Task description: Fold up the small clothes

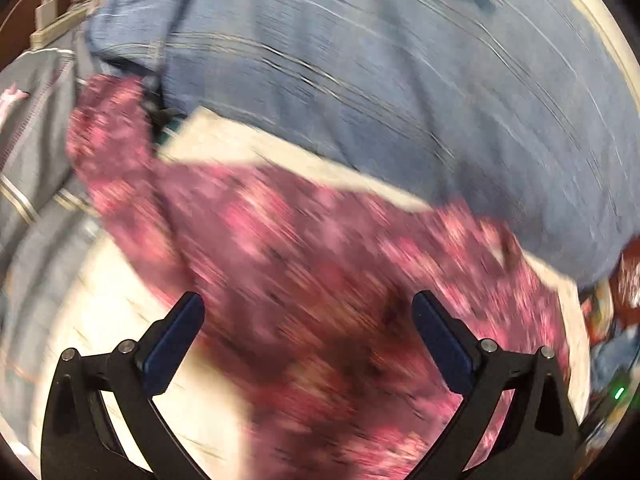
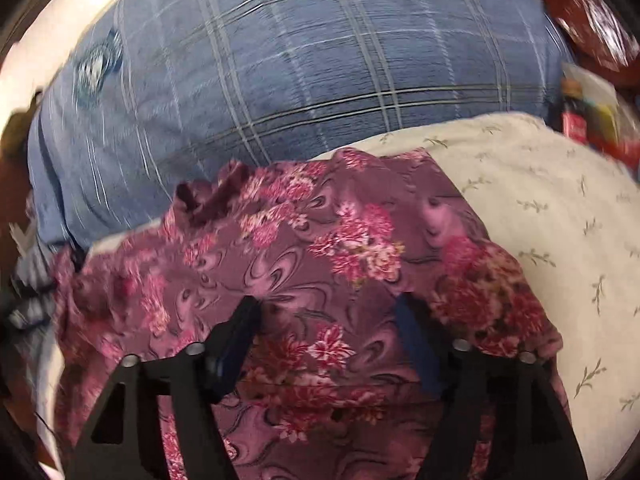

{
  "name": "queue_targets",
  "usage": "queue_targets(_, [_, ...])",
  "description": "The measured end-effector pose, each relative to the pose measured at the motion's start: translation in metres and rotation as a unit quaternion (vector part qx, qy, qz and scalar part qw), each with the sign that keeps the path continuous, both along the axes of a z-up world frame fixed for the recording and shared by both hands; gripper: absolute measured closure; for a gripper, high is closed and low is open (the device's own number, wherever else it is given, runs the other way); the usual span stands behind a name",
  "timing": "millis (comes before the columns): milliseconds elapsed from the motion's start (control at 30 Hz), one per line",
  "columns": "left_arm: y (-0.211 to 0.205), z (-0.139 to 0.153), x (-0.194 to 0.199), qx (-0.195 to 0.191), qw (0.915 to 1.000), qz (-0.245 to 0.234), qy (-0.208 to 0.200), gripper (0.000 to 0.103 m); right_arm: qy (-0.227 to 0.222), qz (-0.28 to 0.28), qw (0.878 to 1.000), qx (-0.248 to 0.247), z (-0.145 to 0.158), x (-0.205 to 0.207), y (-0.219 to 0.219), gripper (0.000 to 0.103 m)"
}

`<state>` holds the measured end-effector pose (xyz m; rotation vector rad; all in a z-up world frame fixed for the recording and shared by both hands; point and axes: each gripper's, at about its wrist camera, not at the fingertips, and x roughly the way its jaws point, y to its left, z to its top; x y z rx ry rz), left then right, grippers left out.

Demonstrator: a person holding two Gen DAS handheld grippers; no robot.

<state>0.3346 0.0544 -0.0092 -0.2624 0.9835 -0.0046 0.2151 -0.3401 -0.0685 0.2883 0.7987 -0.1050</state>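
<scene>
- Nearest, the left claw (image 1: 308,336) stands wide open and empty above the floral cloth (image 1: 304,264); the view is badly blurred.
- The right claw (image 2: 326,334) is also spread wide, jaws over the same floral cloth (image 2: 288,264) with nothing pinched.
- The cloth lies rumpled on a cream sprigged sheet (image 2: 540,216), which shows toward 3 o'clock in the right view.
- Beyond, at 12 o'clock, lies a blue plaid blanket (image 2: 312,68).
- In the left view grey fabric (image 1: 32,152) sits at 9 o'clock.
</scene>
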Motion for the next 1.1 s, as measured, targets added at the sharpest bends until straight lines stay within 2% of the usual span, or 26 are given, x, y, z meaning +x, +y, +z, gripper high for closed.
queue_targets(67, [0.032, 0.013, 0.022, 0.034, 0.999, 0.027, 0.001, 0.0, 0.003, 0.01, 1.0, -0.018, 0.0, 0.003, 0.008, 0.018])
queue_targets(133, [0.064, 0.021, 0.051, 0.085, 0.9952, 0.048, 0.012, 0.0, 0.006, 0.012, 1.0, -0.025, 0.0, 0.004, 0.01, 0.015])
queue_targets(200, [0.096, 0.019, 0.09, 0.123, 0.9894, 0.059, 0.05, 0.0, 0.004, 0.018, 1.0, -0.021, -0.001, 0.002, 0.011, 0.013])
queue_targets(333, [0.14, 0.006, 0.139, 0.149, 0.9805, 0.076, 0.104, 0.0, -0.005, 0.02, 1.0, -0.006, 0.0, 0.001, 0.006, 0.011])
queue_targets(467, [0.144, -0.019, 0.166, 0.166, 0.9738, 0.067, 0.14, 0.0, -0.011, 0.028, 1.0, 0.007, 0.0, 0.001, 0.005, 0.006])
queue_targets(600, [0.134, -0.049, 0.18, 0.234, 0.9566, 0.078, 0.156, 0.0, -0.015, 0.035, 0.999, 0.017, 0.0, 0.0, 0.004, 0.003])
queue_targets(667, [0.136, -0.06, 0.183, 0.228, 0.9561, 0.081, 0.165, 0.0, -0.019, 0.036, 0.999, 0.025, 0.0, -0.001, 0.002, 0.003])
queue_targets(700, [0.138, -0.067, 0.183, 0.226, 0.9552, 0.084, 0.171, 0.006, -0.022, 0.038, 0.999, 0.031, 0.0, -0.002, 0.001, 0.002])
queue_targets(733, [0.14, -0.071, 0.182, 0.225, 0.9549, 0.087, 0.174, 0.029, -0.024, 0.039, 0.998, 0.035, 0.0, -0.002, 0.0, 0.002])
queue_targets(767, [0.143, -0.076, 0.18, 0.212, 0.9564, 0.084, 0.182, 0.047, -0.026, 0.039, 0.998, 0.04, 0.0, -0.002, 0.0, 0.001])
queue_targets(800, [0.147, -0.079, 0.179, 0.193, 0.9587, 0.087, 0.19, 0.08, -0.028, 0.04, 0.998, 0.043, 0.0, -0.003, -0.001, 0.001])
queue_targets(833, [0.154, -0.079, 0.174, 0.161, 0.9628, 0.098, 0.194, 0.098, -0.03, 0.041, 0.998, 0.046, 0.0, -0.003, -0.001, 0.001])
queue_targets(900, [0.163, -0.067, 0.161, 0.117, 0.9728, 0.116, 0.163, 0.098, -0.033, 0.041, 0.997, 0.051, 0.0, -0.004, -0.002, 0.001])
queue_targets(967, [0.166, -0.047, 0.147, 0.098, 0.98, 0.121, 0.124, 0.098, -0.036, 0.041, 0.997, 0.056, 0.0, -0.005, -0.002, 0.001])
queue_targets(1100, [0.158, 0.004, 0.111, 0.059, 0.9919, 0.102, 0.049, 0.098, -0.041, 0.042, 0.996, 0.064, 0.0, -0.006, -0.005, 0.001])
